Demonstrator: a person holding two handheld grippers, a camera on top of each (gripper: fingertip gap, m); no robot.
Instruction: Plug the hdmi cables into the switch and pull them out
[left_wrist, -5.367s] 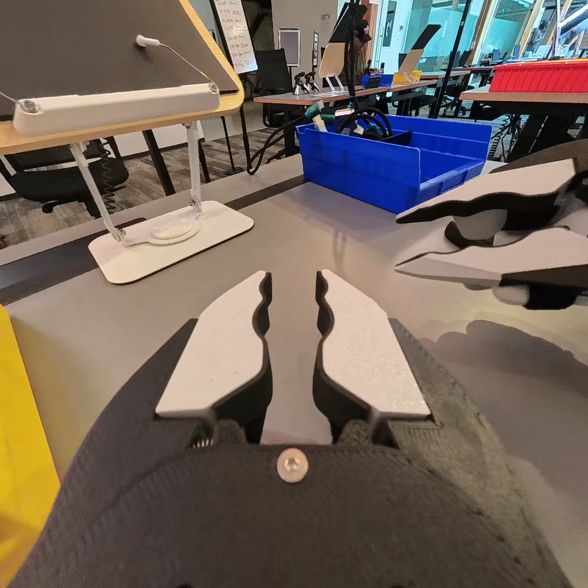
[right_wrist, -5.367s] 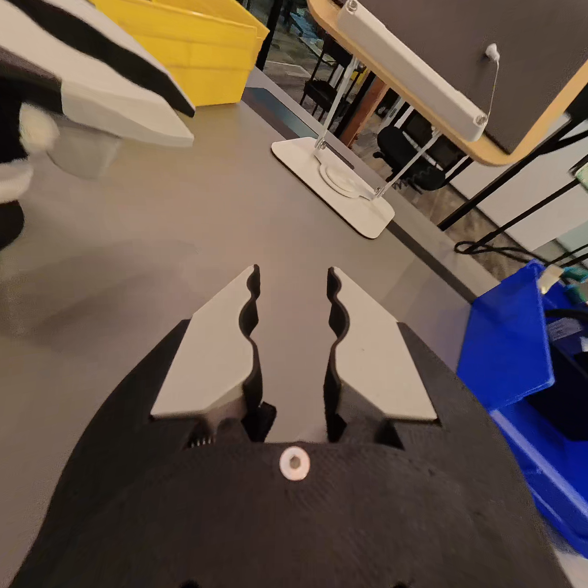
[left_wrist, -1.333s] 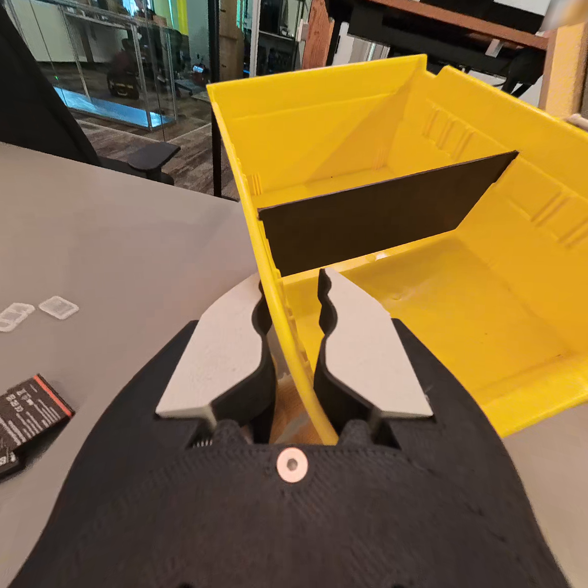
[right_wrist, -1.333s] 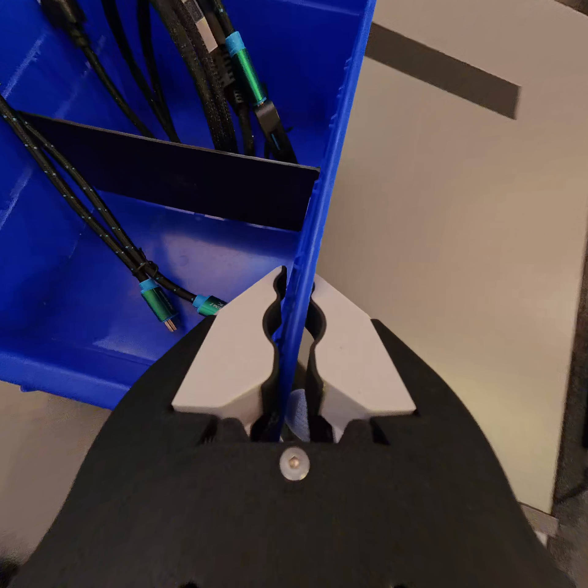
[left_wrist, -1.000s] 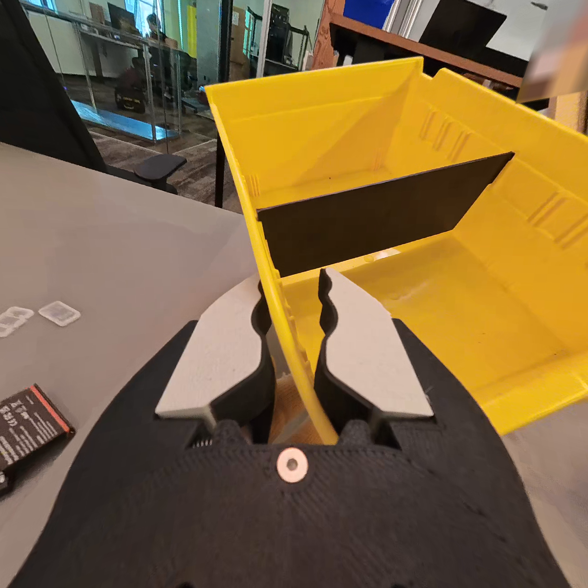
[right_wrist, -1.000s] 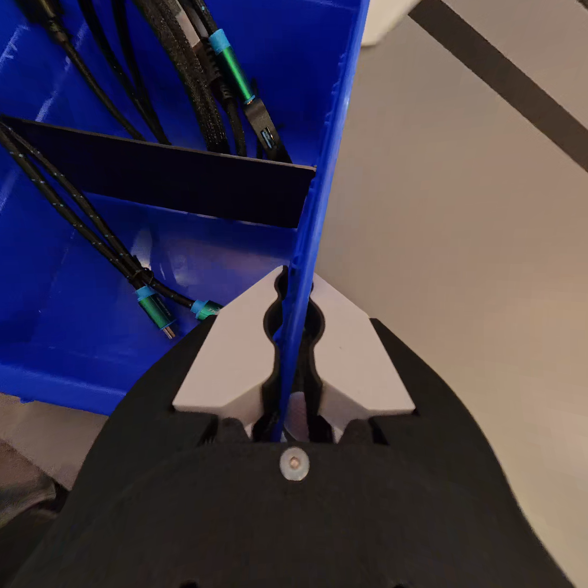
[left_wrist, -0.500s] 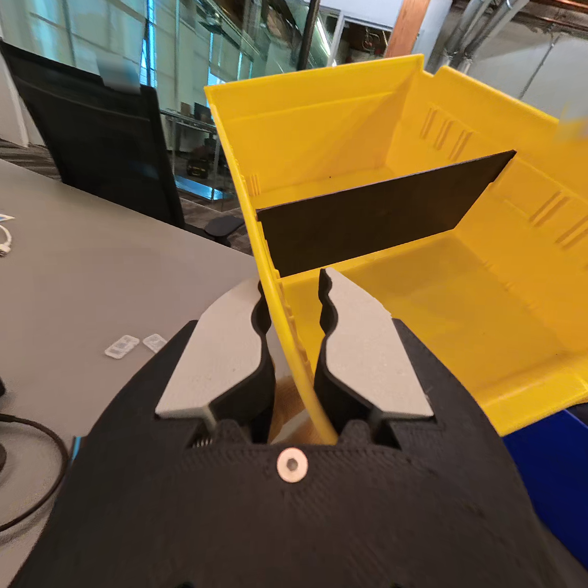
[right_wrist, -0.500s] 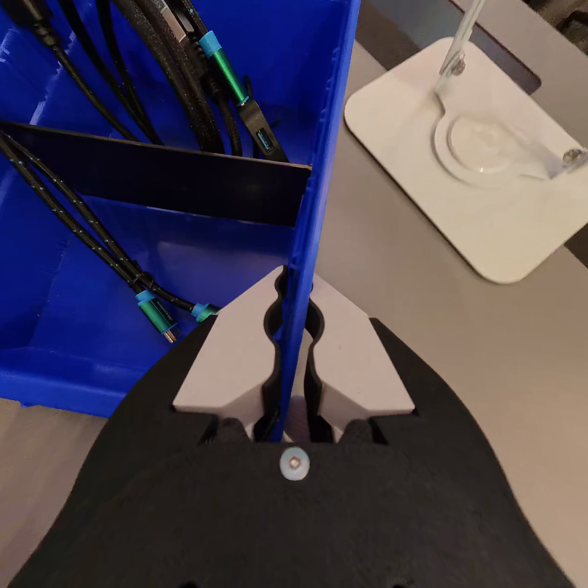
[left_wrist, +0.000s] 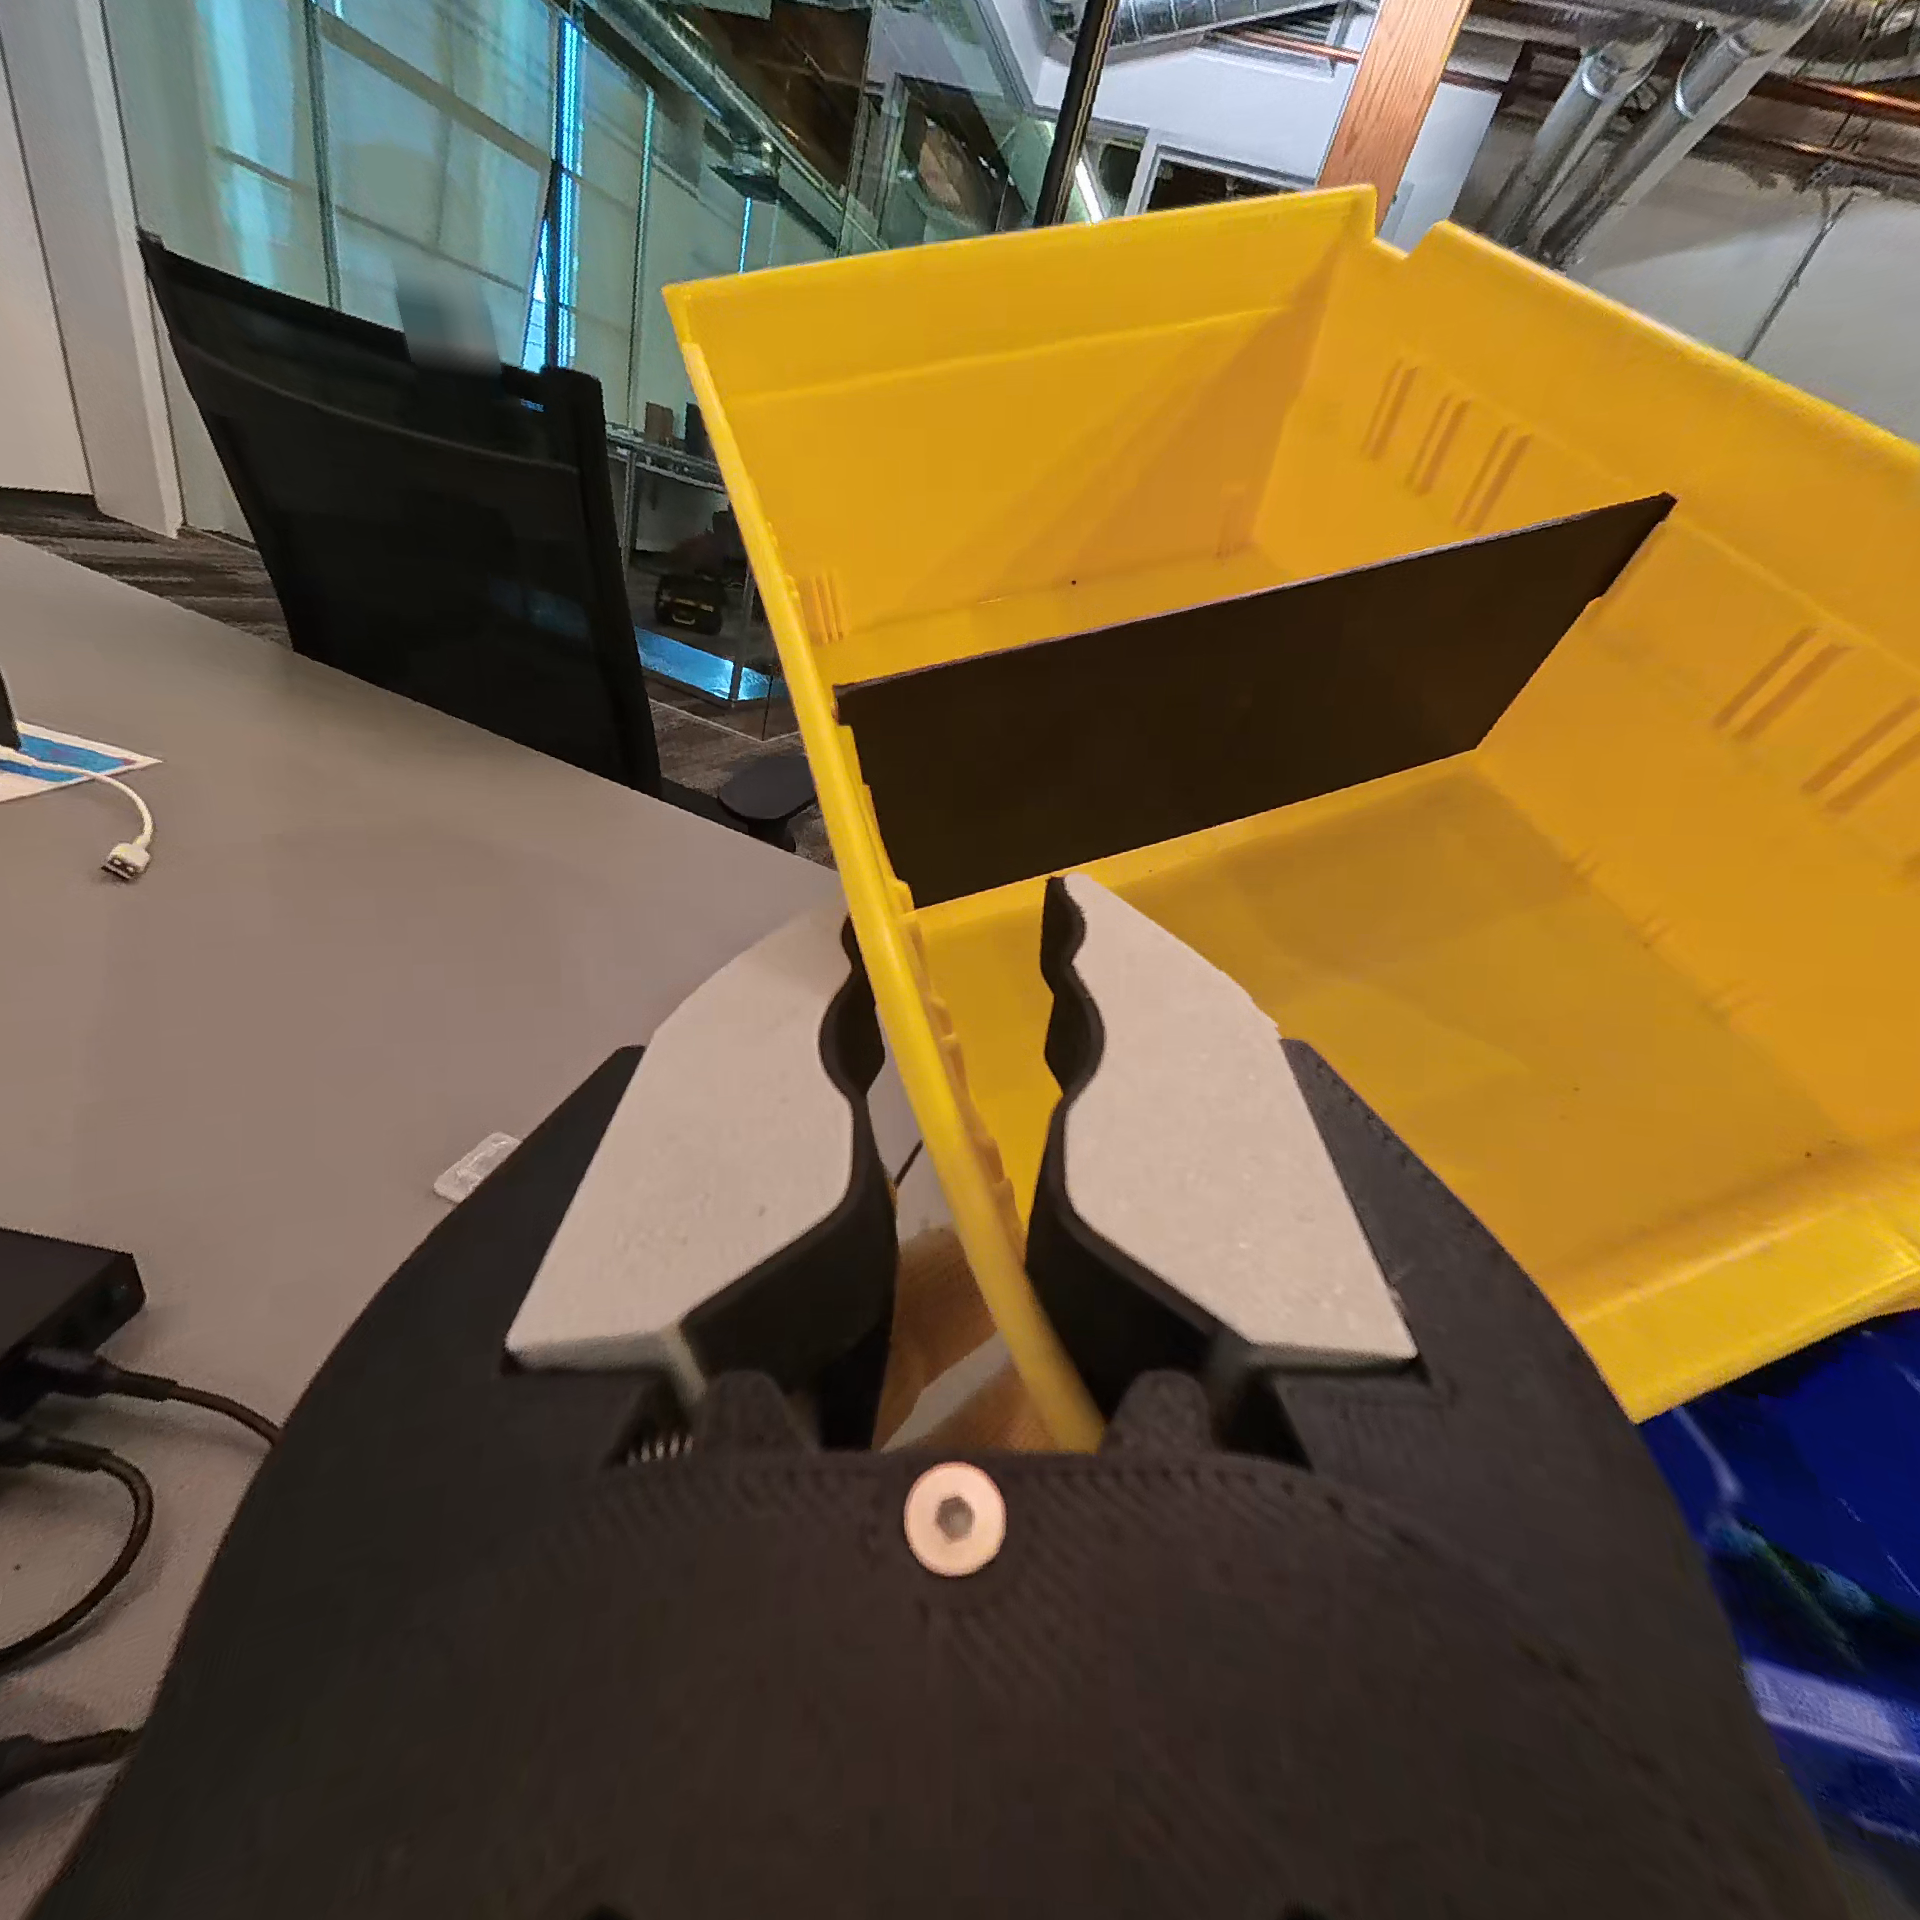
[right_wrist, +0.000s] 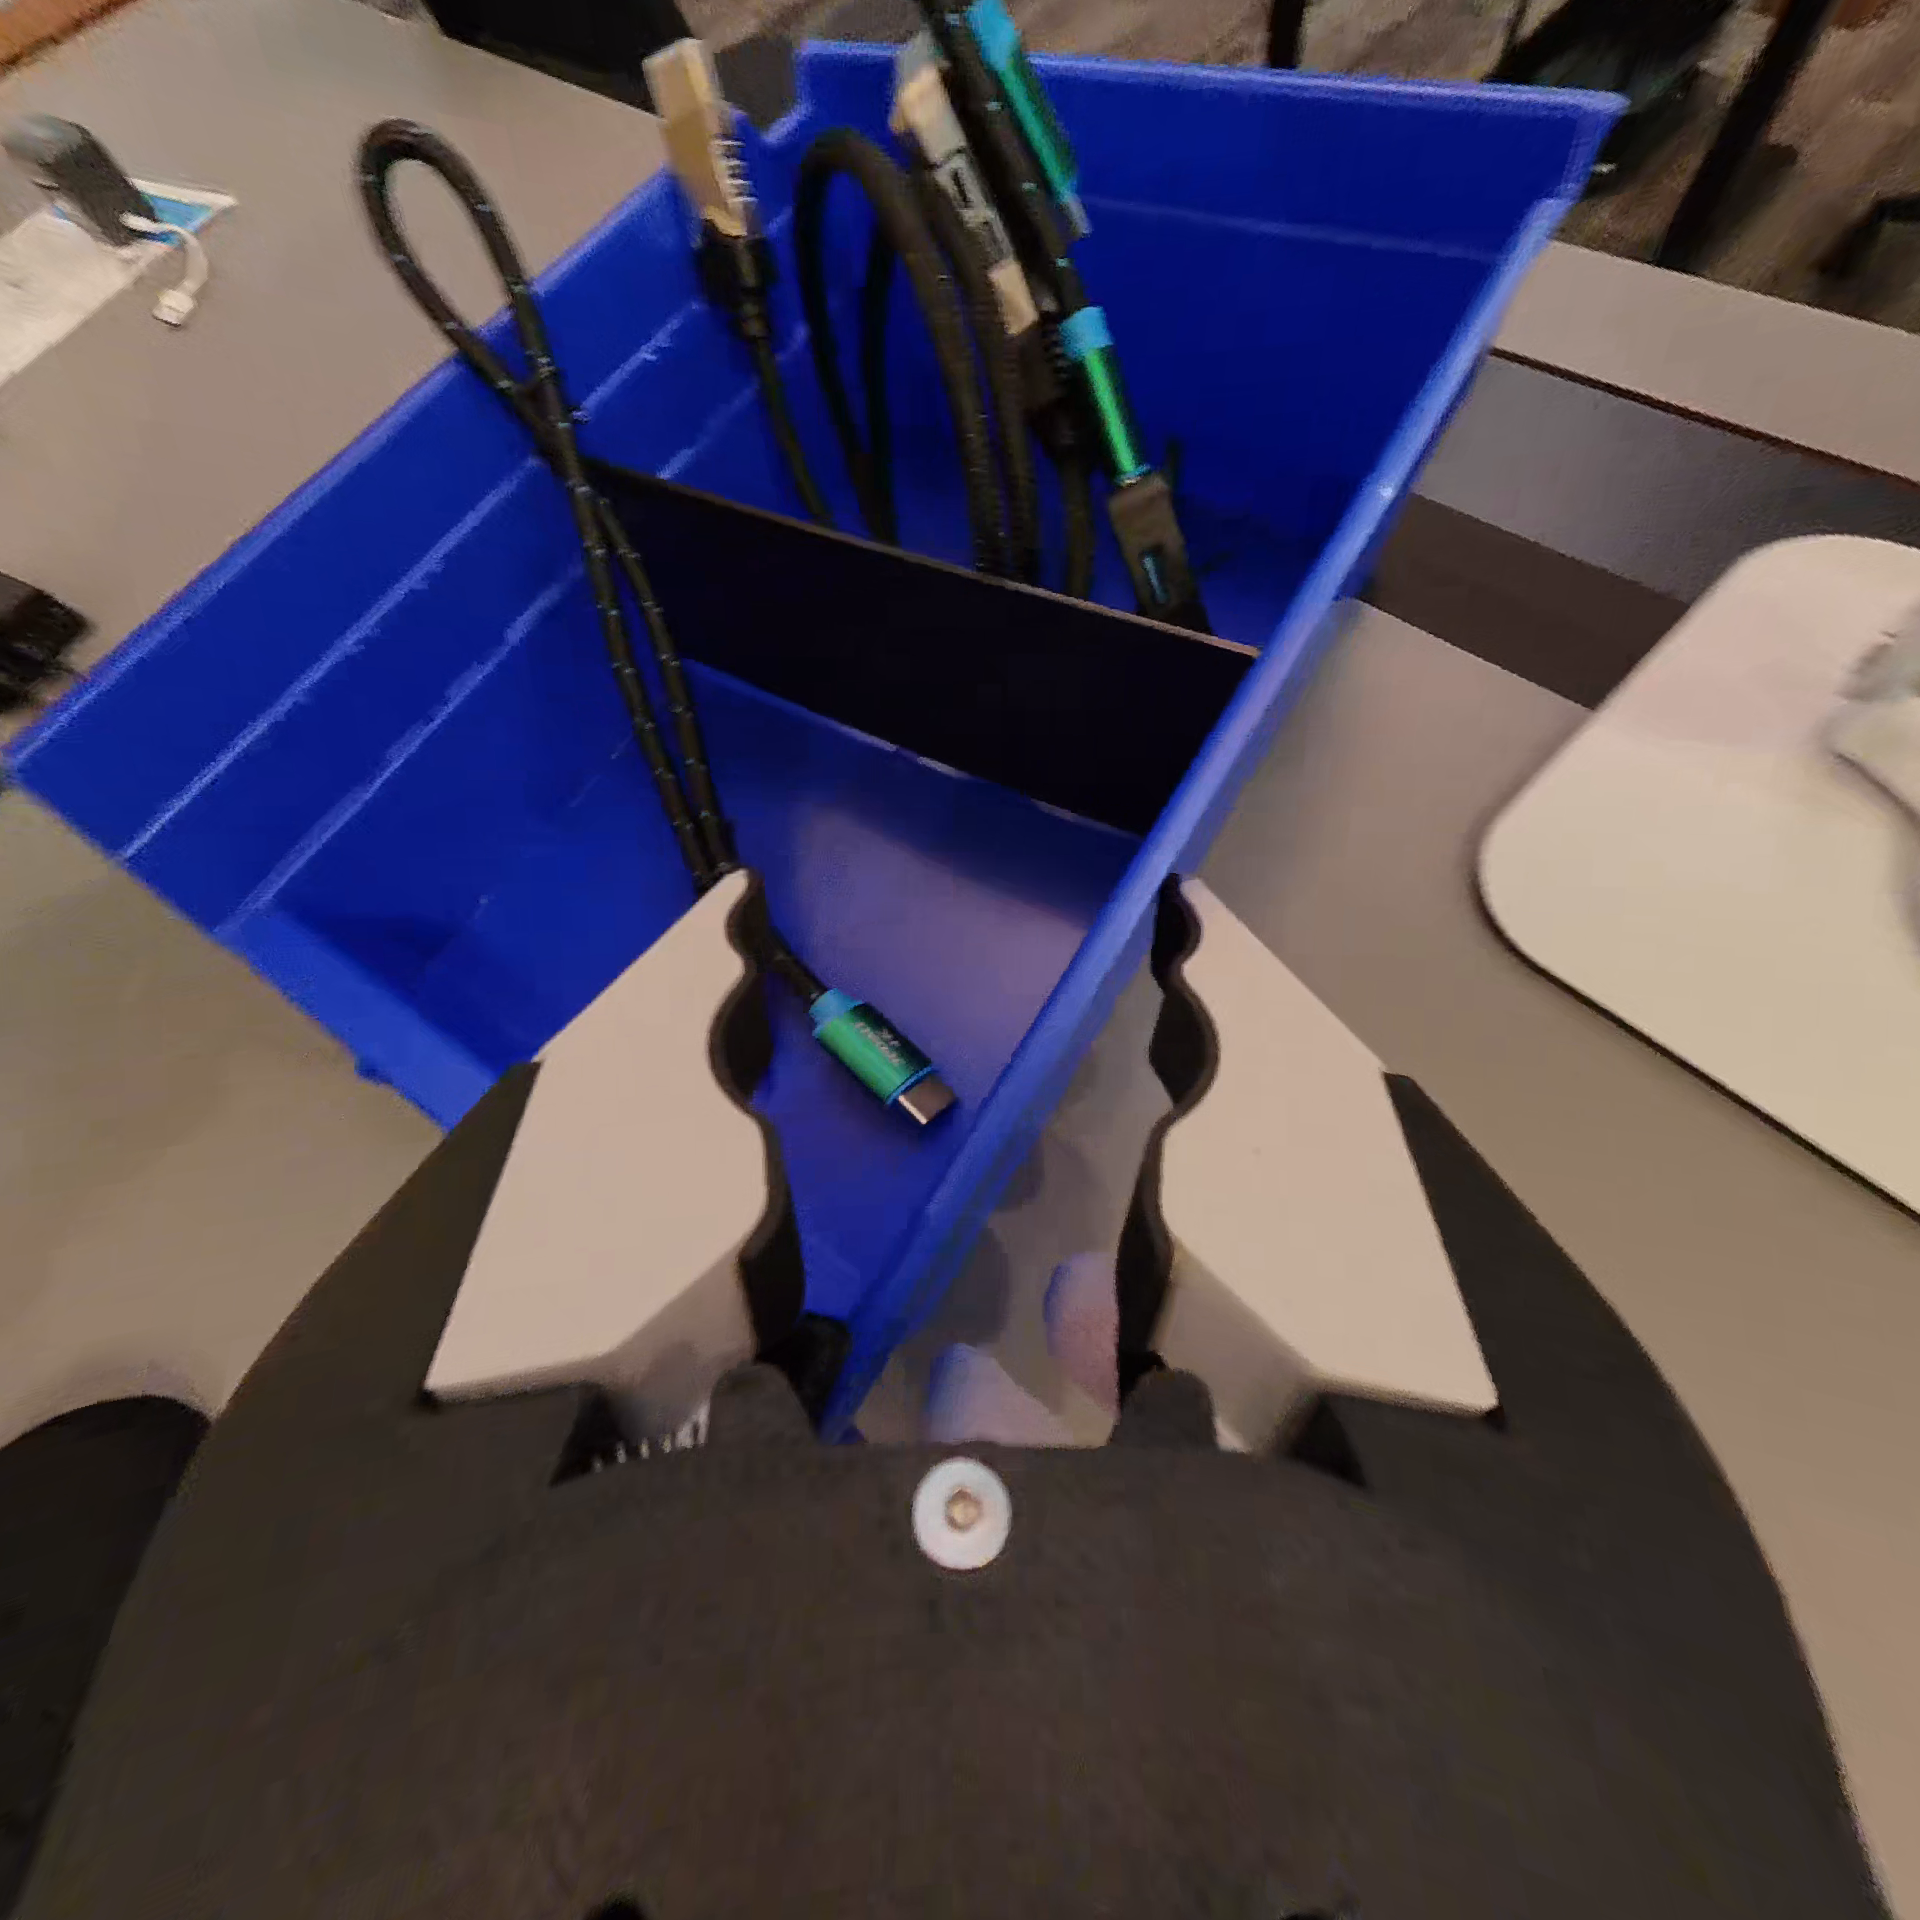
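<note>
Bins number two: yellow bin, blue bin.

No writing can be read with any certainty. The green-and-blue cable plug lying in the near compartment of the blue bin bears small lettering on its shell, and a black connector in the far compartment carries a small light mark, both too small and blurred to make out. A sheet with blue print lies at the far left of the desk, its marks likewise illegible.
</note>
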